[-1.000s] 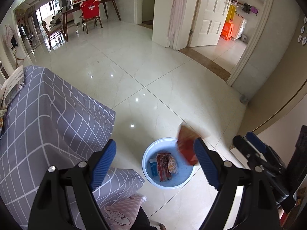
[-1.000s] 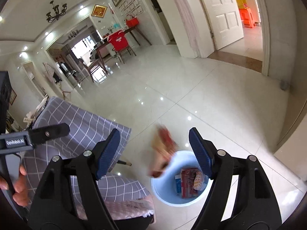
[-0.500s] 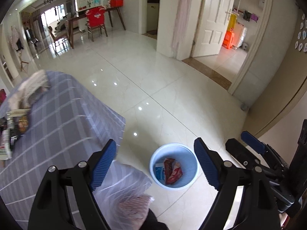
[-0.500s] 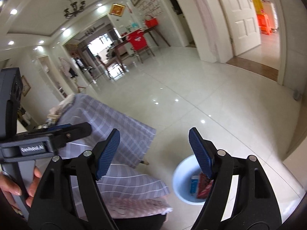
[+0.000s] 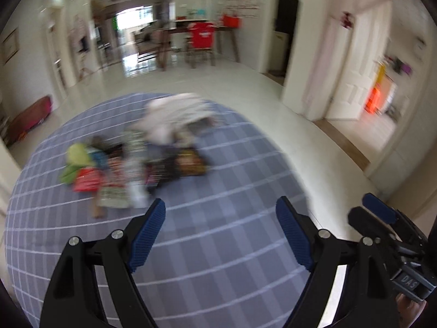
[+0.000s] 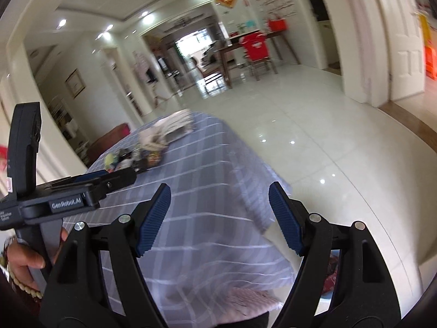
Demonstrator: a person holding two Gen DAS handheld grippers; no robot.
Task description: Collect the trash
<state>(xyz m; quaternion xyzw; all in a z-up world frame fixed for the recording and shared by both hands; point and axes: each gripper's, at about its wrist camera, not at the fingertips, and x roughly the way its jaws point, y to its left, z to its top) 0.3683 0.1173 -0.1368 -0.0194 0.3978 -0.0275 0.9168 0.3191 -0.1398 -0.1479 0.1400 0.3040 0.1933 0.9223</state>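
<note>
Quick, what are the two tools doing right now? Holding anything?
Left tool: open, holding nothing, over the checked cloth.
Right tool: open, holding nothing.

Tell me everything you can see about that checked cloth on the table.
The checked cloth looks like soft fabric, grey-blue with thin white grid lines. It covers the whole tabletop and hangs down the sides in folds, near the glossy tiled floor. A blurred heap of colourful wrappers and some crumpled white material rest on its far part. Its near part is bare; neither gripper touches it.
</note>
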